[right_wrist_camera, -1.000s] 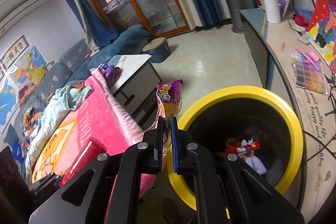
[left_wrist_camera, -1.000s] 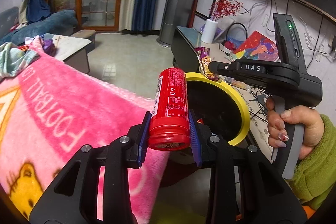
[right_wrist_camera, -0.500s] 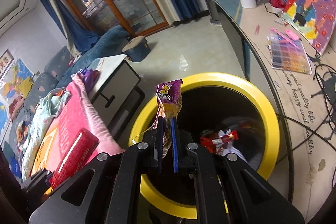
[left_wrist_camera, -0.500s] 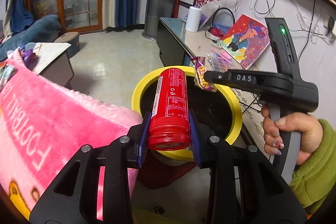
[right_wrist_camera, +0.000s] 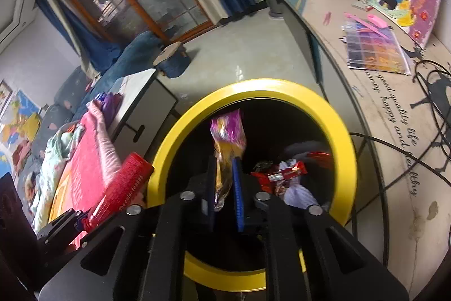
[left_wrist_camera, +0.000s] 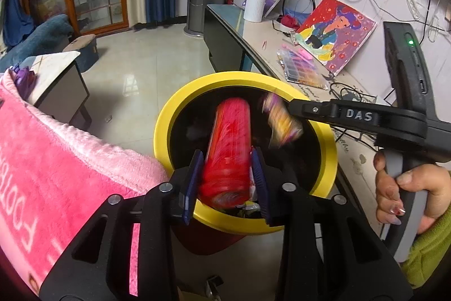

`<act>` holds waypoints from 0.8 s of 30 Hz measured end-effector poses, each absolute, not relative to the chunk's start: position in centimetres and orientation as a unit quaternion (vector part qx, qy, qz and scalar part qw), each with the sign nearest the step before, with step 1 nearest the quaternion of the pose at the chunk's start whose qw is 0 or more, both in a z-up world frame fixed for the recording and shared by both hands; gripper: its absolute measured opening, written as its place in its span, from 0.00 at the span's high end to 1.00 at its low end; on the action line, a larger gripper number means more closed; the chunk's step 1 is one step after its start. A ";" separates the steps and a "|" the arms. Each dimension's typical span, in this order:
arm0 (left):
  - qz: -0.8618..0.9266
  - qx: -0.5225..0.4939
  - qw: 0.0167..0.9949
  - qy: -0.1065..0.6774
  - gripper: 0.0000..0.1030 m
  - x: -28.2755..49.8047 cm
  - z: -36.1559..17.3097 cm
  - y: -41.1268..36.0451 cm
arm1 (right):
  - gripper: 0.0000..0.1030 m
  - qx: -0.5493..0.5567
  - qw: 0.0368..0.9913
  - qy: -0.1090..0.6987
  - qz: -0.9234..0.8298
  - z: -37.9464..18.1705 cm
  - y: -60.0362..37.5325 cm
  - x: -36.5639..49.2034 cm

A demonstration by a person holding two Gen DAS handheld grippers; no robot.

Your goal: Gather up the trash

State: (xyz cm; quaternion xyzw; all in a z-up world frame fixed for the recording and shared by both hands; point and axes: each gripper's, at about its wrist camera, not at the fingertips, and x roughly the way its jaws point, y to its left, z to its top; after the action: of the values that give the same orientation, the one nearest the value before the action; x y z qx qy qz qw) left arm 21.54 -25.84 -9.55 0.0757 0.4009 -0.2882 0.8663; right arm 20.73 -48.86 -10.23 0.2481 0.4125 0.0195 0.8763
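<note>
A yellow-rimmed black trash bin (left_wrist_camera: 166,129) (right_wrist_camera: 342,131) stands on the floor below both grippers. My left gripper (left_wrist_camera: 227,174) has its jaws spread, and the red cylindrical can (left_wrist_camera: 228,151) between them is motion-blurred and loose over the bin mouth; it also shows in the right wrist view (right_wrist_camera: 124,188). My right gripper (right_wrist_camera: 225,185) has its jaws slightly parted, and the purple and yellow snack wrapper (right_wrist_camera: 227,137) hangs blurred between them over the bin. The wrapper also shows in the left wrist view (left_wrist_camera: 280,120). Red wrappers (right_wrist_camera: 284,174) lie inside the bin.
A pink blanket (left_wrist_camera: 56,174) lies to the left of the bin. A long desk (right_wrist_camera: 394,109) with a painting (left_wrist_camera: 335,33), a bead box (right_wrist_camera: 375,47) and cables runs along the right. A low white table (left_wrist_camera: 53,75) stands on the tiled floor behind.
Both grippers moved over the bin mouth. The left jaws opened and the red can is slipping out. The right jaws parted and the wrapper is coming loose.
</note>
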 end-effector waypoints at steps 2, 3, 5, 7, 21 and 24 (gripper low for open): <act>-0.288 0.072 0.867 0.400 0.54 21.6 -9.6 -25.7 | 0.73 0.250 0.877 0.411 0.016 -10.2 -49.2 20.5; -0.287 0.069 0.868 0.399 0.49 21.5 -9.5 -25.6 | 0.71 0.246 0.879 0.409 0.013 -10.0 -49.1 20.4; -0.282 0.067 0.872 0.394 0.41 21.3 -9.2 -25.0 | 0.66 0.233 0.886 0.402 0.010 -9.4 -48.8 19.9; -0.277 0.063 0.878 0.386 0.32 21.0 -8.8 -24.4 | 0.58 0.220 0.893 0.393 0.008 -8.7 -48.3 19.4; -0.197 0.016 0.921 0.336 0.11 17.5 -4.8 -15.3 | 0.08 0.120 0.934 0.333 0.051 -3.6 -39.9 14.9; -0.181 0.003 0.928 0.327 0.11 16.7 -4.1 -13.6 | 0.06 0.106 0.941 0.318 0.053 -3.1 -38.3 13.8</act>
State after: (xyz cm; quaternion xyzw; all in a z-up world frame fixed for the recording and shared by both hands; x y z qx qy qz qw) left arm 16.68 -13.61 -4.11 0.0025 0.3268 -0.1810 0.9276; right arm 13.85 -38.29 -3.12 0.1055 0.3177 0.0534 0.9408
